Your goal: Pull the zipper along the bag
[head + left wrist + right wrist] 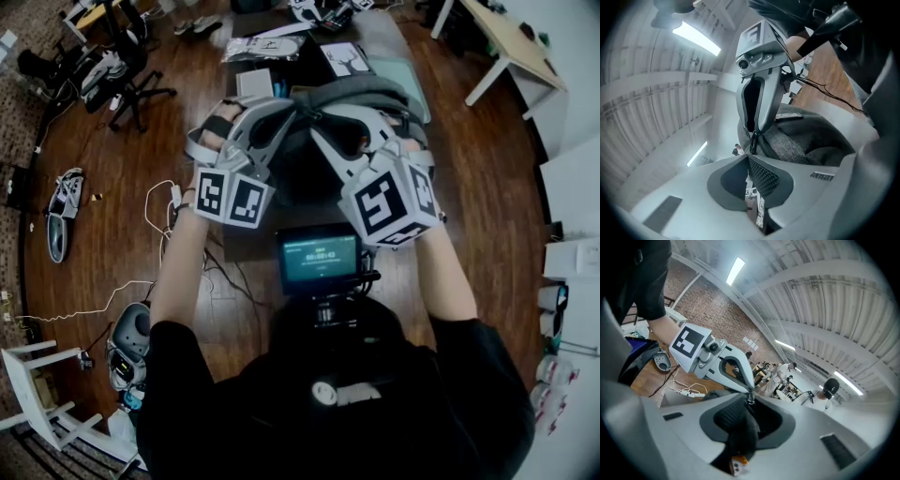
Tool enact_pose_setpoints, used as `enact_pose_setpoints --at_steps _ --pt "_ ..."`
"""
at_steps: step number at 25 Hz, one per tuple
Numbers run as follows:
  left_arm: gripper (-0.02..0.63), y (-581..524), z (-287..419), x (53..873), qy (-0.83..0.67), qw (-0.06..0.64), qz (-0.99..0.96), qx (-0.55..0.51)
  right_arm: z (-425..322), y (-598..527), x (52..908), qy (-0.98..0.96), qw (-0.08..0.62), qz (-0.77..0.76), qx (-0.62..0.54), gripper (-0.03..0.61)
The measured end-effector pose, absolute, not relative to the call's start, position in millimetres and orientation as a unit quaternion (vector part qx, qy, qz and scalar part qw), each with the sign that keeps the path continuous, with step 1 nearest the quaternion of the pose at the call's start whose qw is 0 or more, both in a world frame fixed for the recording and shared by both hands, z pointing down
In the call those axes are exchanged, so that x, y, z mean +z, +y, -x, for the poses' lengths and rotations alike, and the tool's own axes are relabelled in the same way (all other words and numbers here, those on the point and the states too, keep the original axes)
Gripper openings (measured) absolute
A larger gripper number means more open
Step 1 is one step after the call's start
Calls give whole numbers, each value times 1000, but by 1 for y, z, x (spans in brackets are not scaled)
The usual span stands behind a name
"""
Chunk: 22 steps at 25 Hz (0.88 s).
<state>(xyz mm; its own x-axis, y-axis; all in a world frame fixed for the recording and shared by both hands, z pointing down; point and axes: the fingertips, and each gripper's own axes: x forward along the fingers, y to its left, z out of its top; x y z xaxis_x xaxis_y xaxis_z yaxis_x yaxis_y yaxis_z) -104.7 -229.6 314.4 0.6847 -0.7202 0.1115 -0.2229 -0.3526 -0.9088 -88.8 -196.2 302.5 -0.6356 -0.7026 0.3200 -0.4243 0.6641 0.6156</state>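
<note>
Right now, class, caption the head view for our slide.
Left tongs and right tongs, tips close together, on a grey bag.

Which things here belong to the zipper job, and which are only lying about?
Job: bag; zipper pull; left gripper, shut on the zipper pull; right gripper, shut on the bag.
Lying about: papers; chair; shoe; cable.

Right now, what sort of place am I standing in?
Probably a lab or shared workshop: a wood floor, an office chair, a white desk, and loose cables trailing across the floor.
</note>
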Motion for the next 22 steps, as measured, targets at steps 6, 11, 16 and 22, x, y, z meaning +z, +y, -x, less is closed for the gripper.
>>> enact_pose_setpoints --at_steps 6,11,16,22 --pt "9 -230 100 301 286 462 811 -218 91 -193 300 -882 267 -312 -232 115" --pt "9 -232 103 300 291 446 820 -212 91 -194 299 -890 261 -312 -208 126" --pt "-2 -238 104 310 270 524 757 -281 90 -193 301 -892 260 -306 -205 124" --pt "-3 -226 104 315 210 567 747 -278 92 -188 301 -904 248 -289 -192 124"
